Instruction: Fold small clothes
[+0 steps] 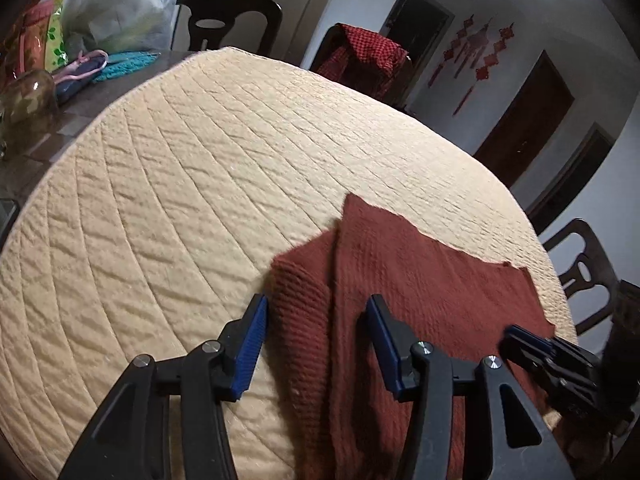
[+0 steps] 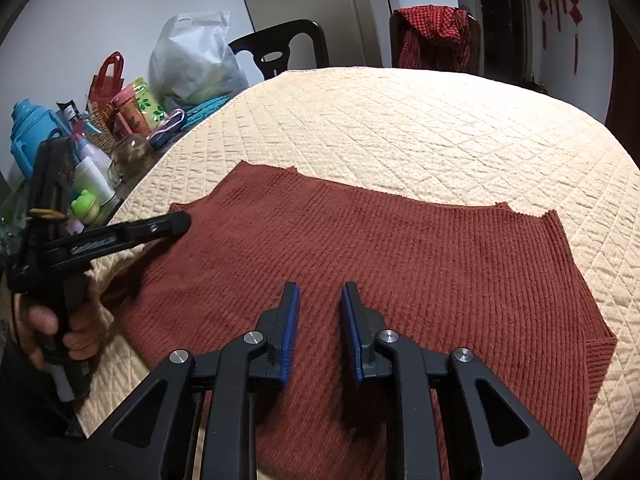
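A rust-red ribbed knit garment (image 2: 380,248) lies spread on the cream quilted table cover (image 2: 420,120). Its left side (image 1: 304,300) is turned over into a raised fold. My left gripper (image 1: 318,300) stands open astride that fold, one blue pad on each side and neither pressing on it. From the right wrist view, the left gripper (image 2: 176,220) rests at the garment's left edge, held by a hand (image 2: 48,320). My right gripper (image 2: 320,286) hovers over the garment's near middle, jaws narrowly apart with nothing clamped. The right gripper (image 1: 532,344) also shows at the garment's right edge.
Bags, bottles and a glass jar (image 2: 130,152) crowd the table's left side beyond the cover. Dark chairs (image 2: 288,48) stand around the table, one draped with a red checked cloth (image 2: 436,32). The far half of the quilted cover holds no objects.
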Demonstrator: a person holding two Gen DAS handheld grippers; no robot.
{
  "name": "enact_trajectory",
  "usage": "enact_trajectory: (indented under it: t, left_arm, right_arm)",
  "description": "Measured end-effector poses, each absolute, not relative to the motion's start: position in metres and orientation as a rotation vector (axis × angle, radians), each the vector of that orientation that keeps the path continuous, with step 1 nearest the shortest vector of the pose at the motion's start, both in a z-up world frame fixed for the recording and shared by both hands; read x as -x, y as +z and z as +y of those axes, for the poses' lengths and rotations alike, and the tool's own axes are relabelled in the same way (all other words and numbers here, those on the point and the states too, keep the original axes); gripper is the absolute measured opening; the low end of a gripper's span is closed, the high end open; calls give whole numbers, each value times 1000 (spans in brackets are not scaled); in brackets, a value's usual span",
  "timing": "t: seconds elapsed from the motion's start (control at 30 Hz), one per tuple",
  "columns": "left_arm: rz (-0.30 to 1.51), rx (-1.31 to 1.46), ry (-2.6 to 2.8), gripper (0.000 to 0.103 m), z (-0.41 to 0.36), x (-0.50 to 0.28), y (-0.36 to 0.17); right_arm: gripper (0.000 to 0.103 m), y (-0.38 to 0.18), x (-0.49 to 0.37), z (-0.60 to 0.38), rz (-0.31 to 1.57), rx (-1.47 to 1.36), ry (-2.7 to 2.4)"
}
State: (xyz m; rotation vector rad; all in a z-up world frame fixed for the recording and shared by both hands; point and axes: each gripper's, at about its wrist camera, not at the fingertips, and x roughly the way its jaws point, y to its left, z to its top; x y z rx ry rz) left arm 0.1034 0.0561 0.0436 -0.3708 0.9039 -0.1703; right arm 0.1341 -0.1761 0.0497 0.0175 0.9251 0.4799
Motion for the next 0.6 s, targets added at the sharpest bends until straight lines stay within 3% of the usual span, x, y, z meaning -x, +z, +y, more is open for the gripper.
enact_trajectory:
  t: [0.23, 0.33, 0.37, 0.6]
  left_arm:
    - [909, 387, -187, 42, 50, -87, 42]
    - [911, 383, -190, 31, 51, -87, 42]
    - [917, 396, -215, 18, 51, -89, 42]
    - [867, 406, -290, 14, 38, -86, 73]
  right_arm:
    - [20, 49, -137, -178, 926, -28, 481]
    - [20, 53, -131, -178, 930, -24, 497]
    - [20, 54, -127, -178, 930, -20, 510]
    - [20, 59, -98, -195, 918, -44, 540]
